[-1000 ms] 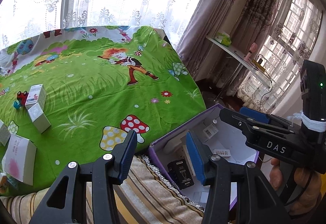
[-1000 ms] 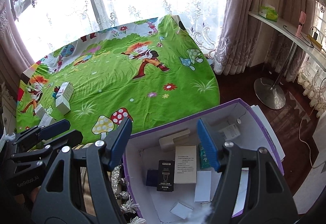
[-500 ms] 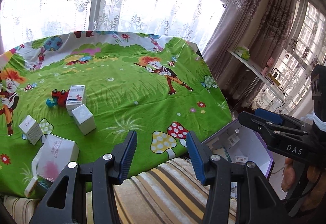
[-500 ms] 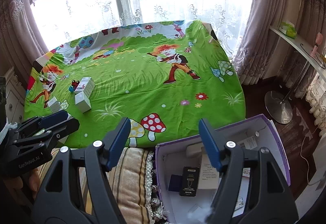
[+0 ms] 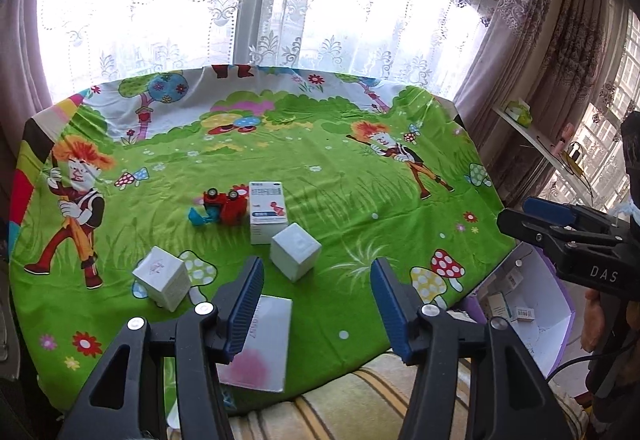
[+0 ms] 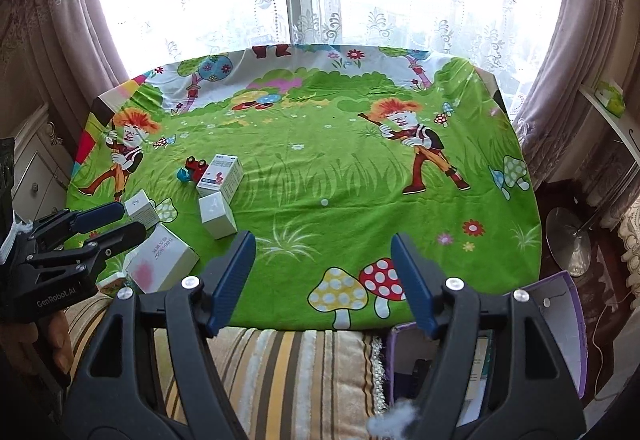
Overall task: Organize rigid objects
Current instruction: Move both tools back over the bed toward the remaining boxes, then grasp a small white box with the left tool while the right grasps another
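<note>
Both grippers have swung away from the purple box (image 6: 560,304), now low right of the right gripper (image 6: 322,280), to face the desk (image 5: 320,168); next pickup likely. Left gripper (image 5: 316,304) jaws, just opened wider, stand apart, empty; right likewise. White cartons (image 5: 295,251) lie just ahead of the left jaws.

4 white boxes (image 5: 295,251), 1 toy car (image 5: 224,205), 1 purple bin (image 5: 556,304).

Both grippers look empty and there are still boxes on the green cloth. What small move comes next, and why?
Probably ease the left gripper forward and down onto the white cube box just ahead of its open, empty jaws. Several boxes and a red toy car still lie on the cloth, while the purple bin at right already holds others. The right gripper is open and empty too.
</note>
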Demonstrator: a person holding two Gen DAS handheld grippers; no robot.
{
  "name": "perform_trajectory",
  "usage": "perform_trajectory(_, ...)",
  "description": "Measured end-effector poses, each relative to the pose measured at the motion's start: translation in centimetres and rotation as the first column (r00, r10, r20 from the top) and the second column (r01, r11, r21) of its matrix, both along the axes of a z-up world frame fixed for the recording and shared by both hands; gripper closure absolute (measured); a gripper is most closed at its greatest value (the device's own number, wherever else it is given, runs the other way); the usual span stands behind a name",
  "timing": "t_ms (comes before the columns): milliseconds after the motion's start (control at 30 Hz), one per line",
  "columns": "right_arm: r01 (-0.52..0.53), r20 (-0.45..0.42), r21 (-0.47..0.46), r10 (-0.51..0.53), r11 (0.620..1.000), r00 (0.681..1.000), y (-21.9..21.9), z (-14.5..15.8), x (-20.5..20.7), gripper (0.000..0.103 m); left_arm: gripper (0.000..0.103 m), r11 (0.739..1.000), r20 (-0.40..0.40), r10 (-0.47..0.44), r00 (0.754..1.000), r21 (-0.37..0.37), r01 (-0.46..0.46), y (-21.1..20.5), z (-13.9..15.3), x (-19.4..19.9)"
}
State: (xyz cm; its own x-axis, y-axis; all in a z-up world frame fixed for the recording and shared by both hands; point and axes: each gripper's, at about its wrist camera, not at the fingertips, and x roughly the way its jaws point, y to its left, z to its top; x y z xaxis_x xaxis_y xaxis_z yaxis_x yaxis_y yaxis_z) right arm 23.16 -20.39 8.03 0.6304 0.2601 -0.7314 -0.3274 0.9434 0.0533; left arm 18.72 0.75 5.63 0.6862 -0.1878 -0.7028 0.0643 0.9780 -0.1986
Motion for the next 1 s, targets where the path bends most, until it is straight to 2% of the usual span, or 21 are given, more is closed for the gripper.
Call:
perform_trajectory(167,-0.037,-0.015,-0.005,0.037,0.999,0.999,3.2,-0.4,1.5,0.03,0.045,1.0,-0.018,0.017,1.0,0.01,-0.016,3.5,-0.2,1.1)
perform_trajectory(233,-0.047,-0.033,0.0,0.047,0.999,0.998,4.4,-0.9,2.3,0.03,0.041,0.999,-0.025,0.029,0.999,0.013,-0.029,4.9,-0.3,1.7)
perform_trajectory(467,-0.1,-0.097,0.005,0.1,0.995,0.99,8.4,-3.3,4.9,0.03,0.038,1.0,-0.074,0.031,0.997,0.005,-0.031,8.8,-2.0,4.0)
perform_trajectory(833,-0.236,-0.196,-0.046,0.223,0.971,0.955,14.3,-8.8,6.4,0.03,0.038,1.0,-0.19,-0.012,0.982,0.025,0.018,10.7,-7.8,5.8)
perform_trajectory(1000,-0.259,-0.231,-0.067,0.237,0.964,0.944,15.2,-10.8,7.0,0.03,0.038,0.998,-0.179,-0.007,0.984,0.057,0.018,10.9,-8.2,5.8)
